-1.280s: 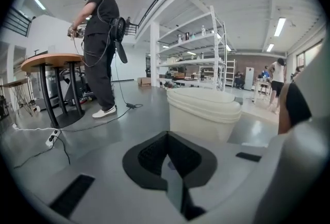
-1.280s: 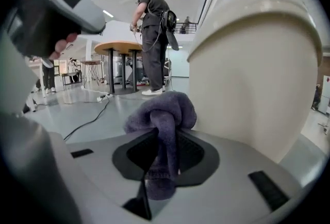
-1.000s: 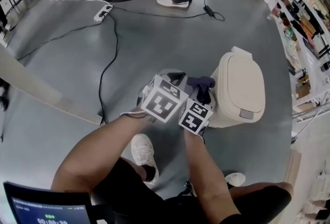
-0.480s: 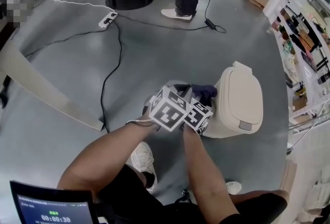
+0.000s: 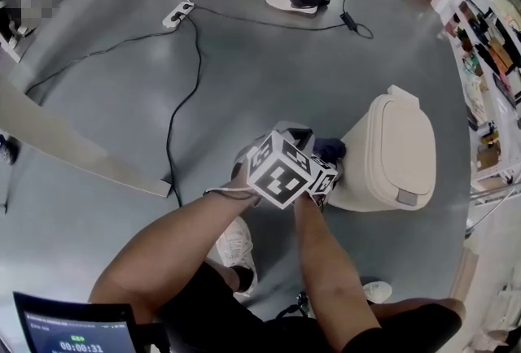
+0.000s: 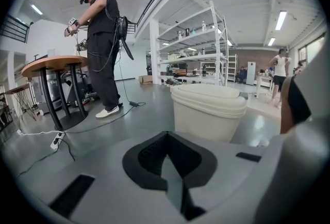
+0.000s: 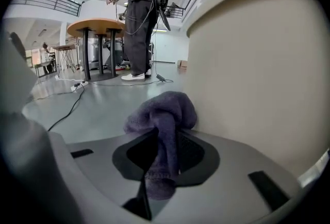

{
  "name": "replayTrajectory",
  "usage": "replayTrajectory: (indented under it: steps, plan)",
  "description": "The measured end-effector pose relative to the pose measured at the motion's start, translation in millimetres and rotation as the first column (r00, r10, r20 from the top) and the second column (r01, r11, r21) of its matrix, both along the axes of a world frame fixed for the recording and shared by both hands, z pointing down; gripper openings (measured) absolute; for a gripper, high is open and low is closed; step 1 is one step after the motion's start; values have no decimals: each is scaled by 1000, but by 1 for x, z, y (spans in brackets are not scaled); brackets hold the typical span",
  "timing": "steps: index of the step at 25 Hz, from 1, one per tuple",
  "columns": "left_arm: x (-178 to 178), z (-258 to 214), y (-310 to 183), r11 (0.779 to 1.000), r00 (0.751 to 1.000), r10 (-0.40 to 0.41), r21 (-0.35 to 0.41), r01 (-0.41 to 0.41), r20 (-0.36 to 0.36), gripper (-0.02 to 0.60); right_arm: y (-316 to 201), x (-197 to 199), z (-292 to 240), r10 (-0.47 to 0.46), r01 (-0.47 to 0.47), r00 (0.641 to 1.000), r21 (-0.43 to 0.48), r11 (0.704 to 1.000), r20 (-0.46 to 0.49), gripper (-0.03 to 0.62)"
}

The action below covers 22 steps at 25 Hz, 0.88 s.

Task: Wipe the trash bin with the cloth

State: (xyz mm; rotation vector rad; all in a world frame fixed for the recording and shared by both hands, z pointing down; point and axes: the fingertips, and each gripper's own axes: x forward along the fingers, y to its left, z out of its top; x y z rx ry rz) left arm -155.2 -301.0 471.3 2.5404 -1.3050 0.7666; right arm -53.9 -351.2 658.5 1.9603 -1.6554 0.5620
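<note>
While the bin [image 7: 258, 63] stands upright on the floor [image 5: 244, 67] with its lid down, its pale side wall fills the right of the right gripper view, so the wall looks like the surface being wiped. The cloth [image 7: 162, 114] is a dark bunched wad just beside that wall, low on the side facing the person; whether it presses on the plastic cannot be told. The right gripper [image 7: 157, 158] is clenched on the cloth, with a tail hanging down between the jaws and the bulk sticking out past the tips. The left gripper [image 6: 166, 163] is clamped shut on nothing and points at the bin from a little way off, close beside the right one.

To do this well, I judge that the wad should lead, so that fabric and not the hard jaw tips meets the plastic. Because the wad is small, each pass probably cleans only a narrow band, so overlapping strokes around the wall and then over the lid would cover it better. The bin looks light and may slide or tip under a sideways push. Bracing its far side or lid with the left gripper would likely help, as would gentle pressure. A cable [image 5: 175, 99] lies on the floor to the left, well apart from the work
</note>
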Motion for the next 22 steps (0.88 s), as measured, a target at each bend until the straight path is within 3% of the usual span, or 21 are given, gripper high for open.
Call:
replayTrajectory:
  steps: [7,12,15,18,22]
  plan:
    - [-12,25,-5,997,999,-17,-72,20,32,-3,-3,7,67,-24,13,997,-151,988,-71,83]
    - [-14,33,-5,996,998,-18,-87,22,52,-3,-3,6,86,-77,53,991,-201,978,-112,83]
    - [-14,33,-7,995,998,-26,-91,31,55,-3,-9,0,65,-127,107,983,-145,984,-136,81]
    - [-20,30,-10,993,996,-55,-97,62,75,-3,-22,-13,18,-173,172,963,-20,985,-209,81]
    - [-26,26,-14,989,990,-101,-95,111,101,-3,-39,-11,-55,-144,182,964,160,970,-225,81]
